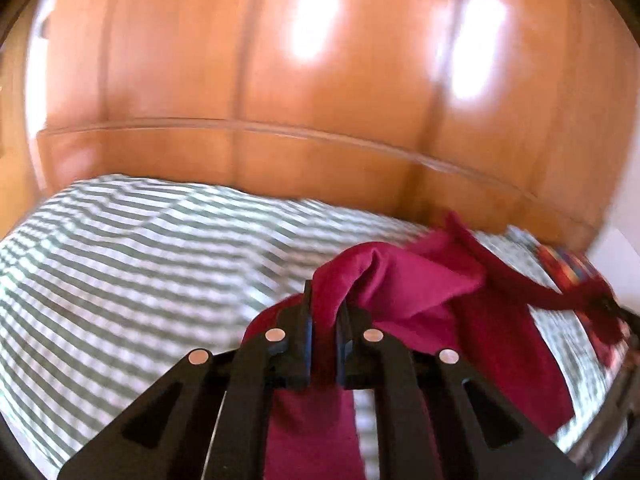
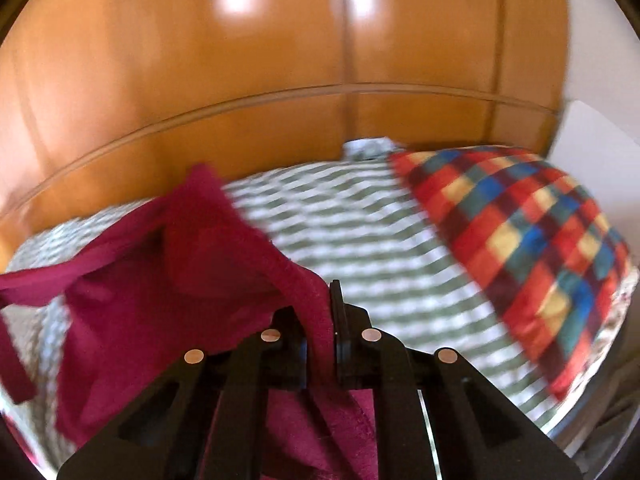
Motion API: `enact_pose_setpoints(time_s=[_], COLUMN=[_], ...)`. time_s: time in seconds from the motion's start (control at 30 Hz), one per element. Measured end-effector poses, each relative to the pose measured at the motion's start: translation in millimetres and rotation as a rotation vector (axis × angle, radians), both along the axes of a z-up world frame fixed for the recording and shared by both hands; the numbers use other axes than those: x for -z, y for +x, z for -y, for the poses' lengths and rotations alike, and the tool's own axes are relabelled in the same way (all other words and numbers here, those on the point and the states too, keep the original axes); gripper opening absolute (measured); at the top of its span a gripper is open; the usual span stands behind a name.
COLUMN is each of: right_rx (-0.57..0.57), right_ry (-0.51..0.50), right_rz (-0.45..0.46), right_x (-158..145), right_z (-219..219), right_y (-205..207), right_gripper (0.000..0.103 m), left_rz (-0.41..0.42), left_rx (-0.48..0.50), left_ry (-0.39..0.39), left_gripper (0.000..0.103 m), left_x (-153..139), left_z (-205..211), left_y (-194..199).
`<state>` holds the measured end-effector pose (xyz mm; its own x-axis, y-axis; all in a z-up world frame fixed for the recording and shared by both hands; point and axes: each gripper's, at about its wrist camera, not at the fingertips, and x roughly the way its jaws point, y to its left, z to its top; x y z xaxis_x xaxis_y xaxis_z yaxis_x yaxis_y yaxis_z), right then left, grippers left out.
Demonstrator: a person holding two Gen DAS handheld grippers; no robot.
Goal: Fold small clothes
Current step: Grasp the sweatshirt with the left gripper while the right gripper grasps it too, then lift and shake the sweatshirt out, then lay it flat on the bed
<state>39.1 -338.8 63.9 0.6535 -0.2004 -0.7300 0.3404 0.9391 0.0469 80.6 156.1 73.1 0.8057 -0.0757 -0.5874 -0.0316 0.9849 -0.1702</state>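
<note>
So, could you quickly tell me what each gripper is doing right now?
Left gripper: closed on the red garment.
Right gripper: closed on the same red garment.

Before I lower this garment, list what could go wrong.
1. Each hand-held gripper, left and right, pinches only a narrow edge of the maroon garment, so a tug could pull it free.
2. The cloth hangs bunched between them; it may land creased on the striped bedspread.
3. The checked pillow lies close on the right and could catch a trailing edge.
</note>
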Motion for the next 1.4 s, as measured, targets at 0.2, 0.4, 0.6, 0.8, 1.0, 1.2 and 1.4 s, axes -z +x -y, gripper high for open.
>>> enact_pose_setpoints(time_s=[0.2,0.4,0.6,0.8,1.0,1.2,1.4], right_rx=[0.199,0.229,0.153,-0.11,-0.259,-0.304,-0.34], right_ry=[-0.119,-0.1,-0.081,0.219,0.297,0.218,0.205], right_rz=[-0.115,-0.167,-0.112,-0.181,-0.31,-0.26,-0.114], right_x=[19,35,25,58,108,86,23], right_z=[75,103,74,9,-60,-82,-68], right_y=[68,87,35,-35,-55,-49,-67], right_gripper=[0.008,0.087,0.087,0.08,0.044,0.01,0.009], left_rz=[-0.071,-0.076,-0.08,-0.232,-0.374,-0.293,-0.145], left_rx=[-0.247,-0.372,-0.148,0.229,0.337,0.324,0.288], left_ry=[0.02,0.084,0.003,-0.12,-0.225,-0.22,-0.225], left_gripper=[0.007,0.077,0.07,0.068,0.041,0.004,0.003], left_x=[1,5,20,78,126,102,27], left_z=[-56,-65,-33,41,98,90,35], left_y=[90,114,60,-8,-43,-38,-71])
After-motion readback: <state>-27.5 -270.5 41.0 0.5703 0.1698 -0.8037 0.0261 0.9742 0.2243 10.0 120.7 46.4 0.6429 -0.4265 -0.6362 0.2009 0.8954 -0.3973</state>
